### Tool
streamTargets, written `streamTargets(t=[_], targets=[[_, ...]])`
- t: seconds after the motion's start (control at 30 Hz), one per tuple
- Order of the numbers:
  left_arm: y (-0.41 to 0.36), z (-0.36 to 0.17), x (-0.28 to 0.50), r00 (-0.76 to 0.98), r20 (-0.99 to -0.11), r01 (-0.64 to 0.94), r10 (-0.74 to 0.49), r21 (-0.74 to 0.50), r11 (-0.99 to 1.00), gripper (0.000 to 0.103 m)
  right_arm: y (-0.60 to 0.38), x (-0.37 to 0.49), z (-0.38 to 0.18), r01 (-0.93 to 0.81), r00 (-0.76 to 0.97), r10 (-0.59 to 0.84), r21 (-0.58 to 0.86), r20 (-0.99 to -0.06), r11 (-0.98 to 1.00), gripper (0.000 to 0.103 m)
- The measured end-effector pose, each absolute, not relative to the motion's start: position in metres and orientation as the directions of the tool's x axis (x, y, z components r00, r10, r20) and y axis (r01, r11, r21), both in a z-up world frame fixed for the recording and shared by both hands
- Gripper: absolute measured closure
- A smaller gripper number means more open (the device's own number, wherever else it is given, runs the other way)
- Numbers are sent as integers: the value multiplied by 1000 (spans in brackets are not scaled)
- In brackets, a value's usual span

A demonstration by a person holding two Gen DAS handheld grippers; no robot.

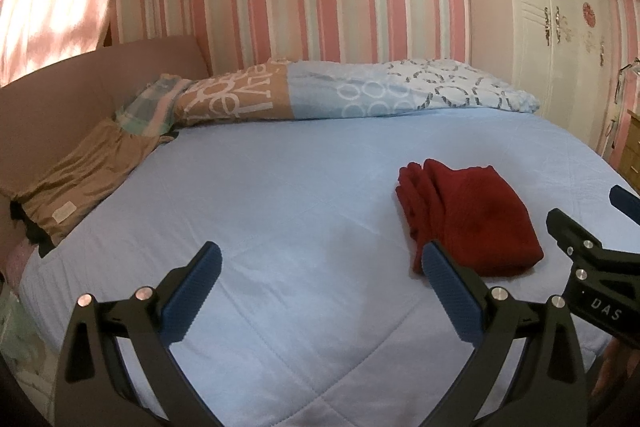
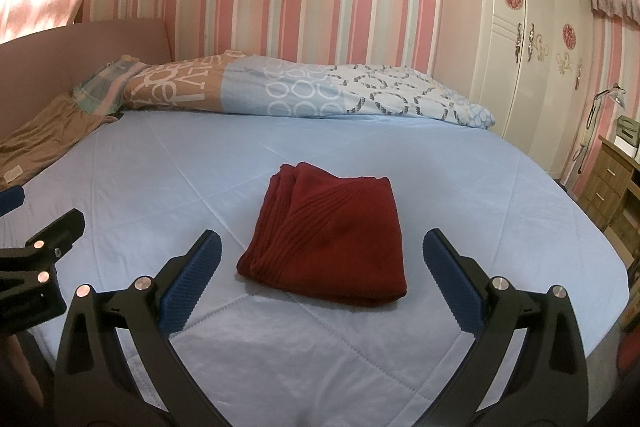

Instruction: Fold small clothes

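Pale-blue bed [image 2: 360, 347] bearing the folded red garment [image 2: 328, 239] at 12 o'clock of the spread, empty right claw [image 2: 320, 279]; left claw [image 1: 320, 291] likewise released; a careless regrasp could undo the loose folds

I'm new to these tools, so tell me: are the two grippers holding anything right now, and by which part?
Nothing is held. The left gripper and right gripper are both open and empty; the folded red garment lies free on the bed.
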State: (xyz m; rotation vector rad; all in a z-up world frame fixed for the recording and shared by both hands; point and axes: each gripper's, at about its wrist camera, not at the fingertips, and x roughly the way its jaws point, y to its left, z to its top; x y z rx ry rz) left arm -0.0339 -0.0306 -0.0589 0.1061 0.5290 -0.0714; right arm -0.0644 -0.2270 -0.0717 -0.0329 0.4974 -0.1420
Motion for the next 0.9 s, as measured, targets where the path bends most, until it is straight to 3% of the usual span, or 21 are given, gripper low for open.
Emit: streamTargets(t=[0.9], targets=[[-32, -64, -28, 844, -533, 104, -60, 53, 993, 2, -229, -64, -72, 124, 868, -142, -69, -475, 990, 3]])
